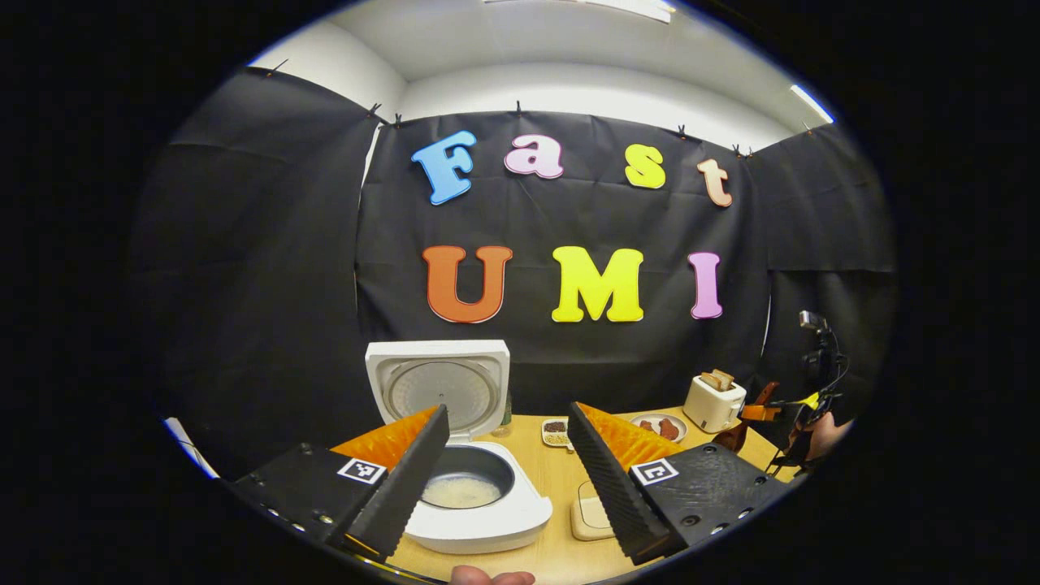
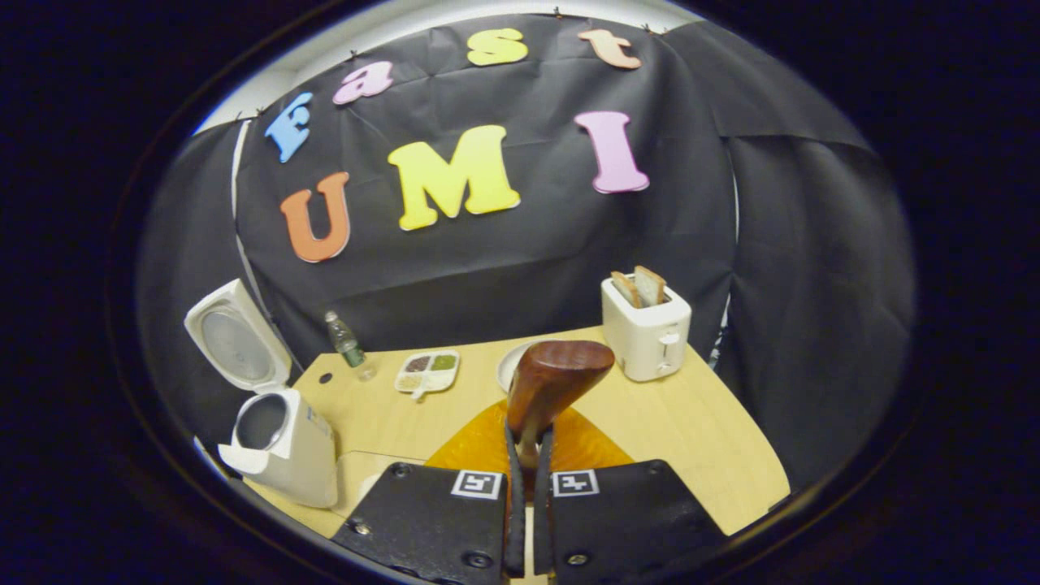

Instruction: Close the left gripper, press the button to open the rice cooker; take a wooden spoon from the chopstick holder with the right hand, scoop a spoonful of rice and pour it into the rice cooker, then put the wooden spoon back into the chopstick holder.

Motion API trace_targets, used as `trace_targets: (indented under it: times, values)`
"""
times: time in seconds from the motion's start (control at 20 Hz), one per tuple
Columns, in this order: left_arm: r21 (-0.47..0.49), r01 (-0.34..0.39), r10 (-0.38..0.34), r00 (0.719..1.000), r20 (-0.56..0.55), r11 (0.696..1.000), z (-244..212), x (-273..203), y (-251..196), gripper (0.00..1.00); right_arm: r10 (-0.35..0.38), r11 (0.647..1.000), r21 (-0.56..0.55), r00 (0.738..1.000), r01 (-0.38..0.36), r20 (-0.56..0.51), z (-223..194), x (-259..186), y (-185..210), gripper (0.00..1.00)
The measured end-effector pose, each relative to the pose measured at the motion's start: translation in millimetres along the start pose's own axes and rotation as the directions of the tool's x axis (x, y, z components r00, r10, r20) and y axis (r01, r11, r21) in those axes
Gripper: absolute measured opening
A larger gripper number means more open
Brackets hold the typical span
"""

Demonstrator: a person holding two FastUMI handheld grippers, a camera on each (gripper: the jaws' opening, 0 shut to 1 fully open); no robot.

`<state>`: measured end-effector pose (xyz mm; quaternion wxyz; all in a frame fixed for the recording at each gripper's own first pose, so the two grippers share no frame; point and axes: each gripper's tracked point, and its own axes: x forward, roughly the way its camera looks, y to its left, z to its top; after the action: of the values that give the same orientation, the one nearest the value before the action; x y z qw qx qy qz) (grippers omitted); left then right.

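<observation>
Rice cooker [image 1: 475, 496] on bench [image 1: 561, 479], lid up, pale contents in pot. Left tongs [image 1: 508, 479] spread wide just above and in front of it. Right tongs [image 2: 526, 487] pinching wooden spoon [image 2: 556, 378], well right of cooker, near toaster [image 2: 646, 329].

On the left gripper [image 1: 508, 475] we see two flat black textured plates, each carrying a small square black-and-white marker and dark screws along its outer edge, with ridged, saw-toothed inner faces on the fingers [image 1: 605, 479]. Our right gripper [image 2: 526, 512] has the same black plates, one square marker apiece and round screw heads near the bottom
</observation>
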<state>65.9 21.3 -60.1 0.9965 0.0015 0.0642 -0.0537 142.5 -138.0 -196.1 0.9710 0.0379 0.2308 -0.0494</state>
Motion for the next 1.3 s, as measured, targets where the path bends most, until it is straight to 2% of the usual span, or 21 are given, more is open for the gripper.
trace_targets:
  times: [0.1, 0.15, 0.2, 0.3, 0.5, 0.65, 0.8, 0.95, 1.15, 1.3]
  values:
    - [-0.024, 0.009, -0.009, 1.0, 0.004, 1.0, -2, 0, 14, 0.94, 0.058, 0.998, -0.011, 0.998, -0.059, -0.022, -15, -6, 49, 0.09]
    - [-0.036, 0.01, -0.009, 1.0, 0.01, 0.999, -1, -1, 20, 0.84, 0.072, 0.997, -0.023, 0.997, -0.073, -0.034, -26, -5, 65, 0.09]
    - [-0.044, 0.01, -0.009, 1.0, 0.015, 0.999, -1, -3, 27, 0.94, 0.071, 0.996, -0.043, 0.996, -0.073, -0.051, -43, -1, 78, 0.09]
    - [-0.062, 0.002, -0.002, 1.0, 0.0, 0.998, -6, -7, 41, 0.94, 0.057, 0.995, -0.076, 0.995, -0.063, -0.078, -70, 7, 93, 0.1]
    - [-0.078, -0.017, 0.015, 0.999, -0.028, 0.997, -10, -18, 65, 0.94, -0.019, 0.974, -0.226, 0.997, 0.0, -0.08, -109, 31, 96, 0.09]
    - [-0.067, -0.04, 0.037, 0.998, -0.042, 0.997, -13, -23, 85, 0.94, -0.067, 0.938, -0.344, 0.997, 0.048, -0.043, -121, 43, 92, 0.09]
    - [-0.066, -0.059, 0.055, 0.996, -0.066, 0.996, -19, -25, 96, 0.94, -0.072, 0.913, -0.405, 0.997, 0.054, -0.028, -139, 53, 98, 0.09]
    - [-0.076, -0.081, 0.075, 0.994, -0.075, 0.994, -22, -28, 103, 0.94, -0.035, 0.929, -0.371, 0.999, 0.018, -0.038, -150, 54, 117, 0.09]
    - [-0.08, -0.086, 0.079, 0.993, -0.09, 0.993, -27, -35, 104, 0.94, 0.048, 0.973, -0.221, 0.994, -0.069, -0.098, -167, 49, 153, 0.09]
    - [-0.08, -0.105, 0.098, 0.991, -0.087, 0.991, -26, -40, 107, 0.94, 0.104, 0.987, -0.107, 0.986, -0.118, -0.13, -172, 47, 174, 0.09]
